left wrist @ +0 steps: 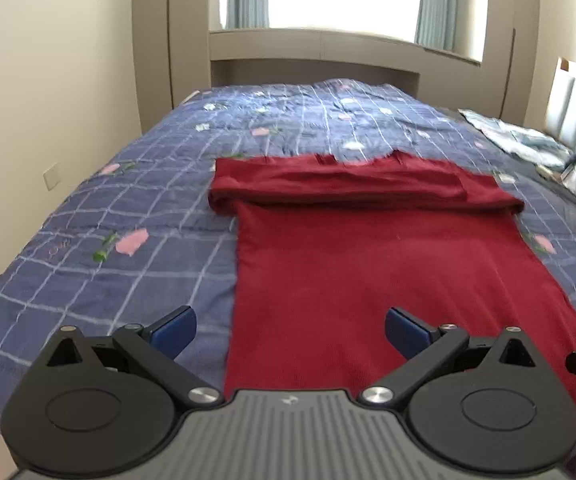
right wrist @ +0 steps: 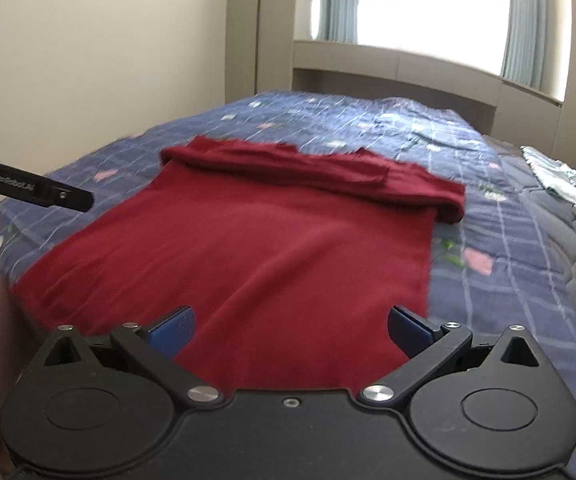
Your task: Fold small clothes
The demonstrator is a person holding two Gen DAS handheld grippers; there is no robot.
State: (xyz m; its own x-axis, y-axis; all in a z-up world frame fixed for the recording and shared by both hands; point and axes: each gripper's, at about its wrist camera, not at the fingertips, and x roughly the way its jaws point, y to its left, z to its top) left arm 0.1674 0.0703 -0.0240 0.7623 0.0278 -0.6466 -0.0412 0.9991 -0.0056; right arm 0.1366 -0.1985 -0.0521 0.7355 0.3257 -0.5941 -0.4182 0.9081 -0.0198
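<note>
Left gripper (left wrist: 289, 330): I hold its jaws spread wide and empty, low over the near hem of the red garment (left wrist: 367, 264), straddling the garment's left edge so one blue pad sits over the quilt (left wrist: 108, 208) and the other over red cloth. Right gripper (right wrist: 289, 330): likewise spread wide, holding nothing, over the same hem toward the garment's right edge. The garment lies flat on the quilt, its far end already turned over into a thick band across its width; the near part is a single smooth panel reaching toward me. Step in hand, as I judge it: seize both near corners and carry the hem up onto the folded band. To do this well, I would pinch each corner at matching points, lift together, keep the hem taut between the tools, and lay it square to the band. Both tools point forward along the garment, nearly level, side by side; blur suggests motion
</note>
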